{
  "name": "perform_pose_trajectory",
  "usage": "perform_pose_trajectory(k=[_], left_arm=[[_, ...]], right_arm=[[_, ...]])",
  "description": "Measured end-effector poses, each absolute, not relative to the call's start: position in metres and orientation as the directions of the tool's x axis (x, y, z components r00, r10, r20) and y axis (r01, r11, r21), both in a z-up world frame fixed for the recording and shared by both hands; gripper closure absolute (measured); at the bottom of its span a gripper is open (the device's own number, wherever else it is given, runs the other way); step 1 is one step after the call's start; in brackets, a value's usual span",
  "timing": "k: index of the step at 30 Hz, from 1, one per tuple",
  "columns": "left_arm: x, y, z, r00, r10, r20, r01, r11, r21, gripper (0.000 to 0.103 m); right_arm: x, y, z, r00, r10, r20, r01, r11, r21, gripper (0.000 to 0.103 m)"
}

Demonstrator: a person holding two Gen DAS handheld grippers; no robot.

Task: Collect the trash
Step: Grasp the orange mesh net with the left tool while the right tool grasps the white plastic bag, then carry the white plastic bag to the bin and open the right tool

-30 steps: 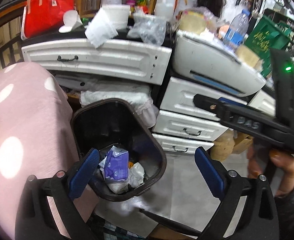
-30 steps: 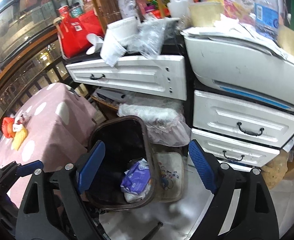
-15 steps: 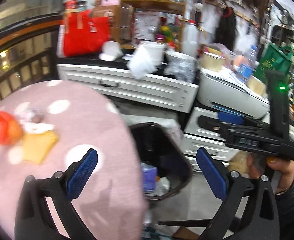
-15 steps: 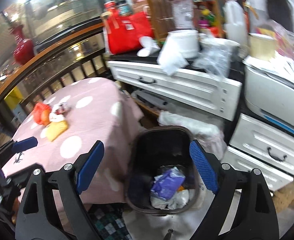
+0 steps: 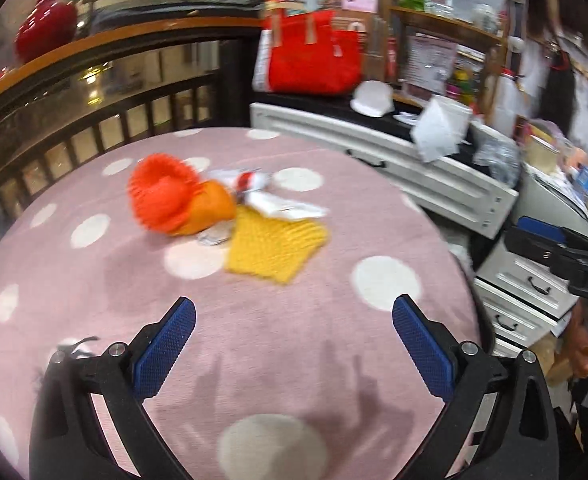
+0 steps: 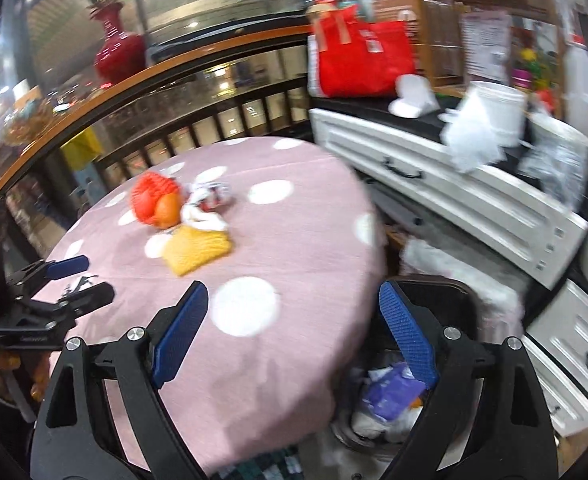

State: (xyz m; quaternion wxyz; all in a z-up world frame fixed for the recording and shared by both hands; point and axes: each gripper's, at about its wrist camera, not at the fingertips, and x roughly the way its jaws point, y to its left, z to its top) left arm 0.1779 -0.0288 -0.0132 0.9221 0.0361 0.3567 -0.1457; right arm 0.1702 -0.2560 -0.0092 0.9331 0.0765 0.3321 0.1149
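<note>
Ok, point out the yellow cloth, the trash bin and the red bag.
yellow cloth (image 5: 272, 246), left wrist view, middle of the knit.
trash bin (image 6: 460, 294), right wrist view, far rim.
red bag (image 6: 364, 60), right wrist view, front face.

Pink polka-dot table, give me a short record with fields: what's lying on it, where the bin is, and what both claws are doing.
table: round, pink cloth with white dots
on table: orange foam net on an orange fruit, crumpled white wrappers, yellow cloth, all clustered together
bin: dark trash bin on the floor beside the table, trash already inside
left claw: open, empty, above the table
right claw: open, empty, over the table edge and bin
</note>
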Motion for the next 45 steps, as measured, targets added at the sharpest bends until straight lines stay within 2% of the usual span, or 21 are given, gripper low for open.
perform_pose_trajectory(k=[8, 15, 21, 26, 29, 32, 34, 35, 36, 38, 41, 45], left_arm=[[0.205, 0.034, -0.024, 0.7, -0.178, -0.691, 0.161, 0.983, -0.091, 0.006], [0.23, 0.061, -0.022, 0.72, -0.158, -0.676, 0.119, 0.987, -0.103, 0.006], [0.275, 0.077, -0.02, 0.728, -0.17, -0.664, 0.099, 0.985, -0.144, 0.006], [0.317, 0.088, -0.025, 0.707, -0.24, -0.665, 0.087, 0.963, -0.255, 0.01], [0.332, 0.09, -0.031, 0.693, -0.27, -0.668, 0.091, 0.953, -0.29, 0.014], [0.338, 0.091, -0.034, 0.689, -0.298, -0.661, 0.1, 0.942, -0.32, 0.028], [0.339, 0.09, -0.035, 0.685, -0.313, -0.659, 0.107, 0.937, -0.333, 0.046], [0.339, 0.091, -0.036, 0.681, -0.322, -0.658, 0.114, 0.934, -0.339, 0.052], [0.339, 0.09, -0.036, 0.677, -0.331, -0.658, 0.121, 0.931, -0.344, 0.065], [0.337, 0.088, -0.035, 0.68, -0.334, -0.653, 0.131, 0.932, -0.339, 0.074], [0.33, 0.085, -0.03, 0.697, -0.318, -0.642, 0.145, 0.94, -0.308, 0.095], [0.318, 0.087, -0.019, 0.723, -0.319, -0.613, 0.152, 0.939, -0.31, 0.097]], right_arm=[[0.218, -0.189, -0.013, 0.693, 0.359, -0.625, -0.318, 0.93, 0.182, 0.016], [0.261, -0.148, -0.021, 0.633, 0.401, -0.662, -0.403, 0.901, 0.161, 0.017], [0.288, -0.119, -0.026, 0.608, 0.397, -0.687, -0.459, 0.883, 0.103, 0.026], [0.315, -0.101, -0.032, 0.597, 0.371, -0.711, -0.479, 0.876, 0.055, 0.032], [0.329, -0.094, -0.037, 0.597, 0.347, -0.724, -0.483, 0.875, 0.021, 0.039], [0.337, -0.088, -0.043, 0.598, 0.321, -0.734, -0.481, 0.877, -0.009, 0.053], [0.342, -0.088, -0.048, 0.591, 0.305, -0.746, -0.47, 0.883, -0.011, 0.071], [0.343, -0.089, -0.051, 0.585, 0.307, -0.751, -0.462, 0.887, 0.003, 0.077], [0.344, -0.091, -0.052, 0.581, 0.313, -0.751, -0.457, 0.889, 0.018, 0.085], [0.342, -0.095, -0.051, 0.593, 0.32, -0.739, -0.445, 0.895, 0.031, 0.09], [0.336, -0.1, -0.043, 0.622, 0.325, -0.713, -0.433, 0.901, 0.033, 0.092], [0.321, -0.109, -0.028, 0.66, 0.327, -0.677, -0.419, 0.908, 0.031, 0.093]])
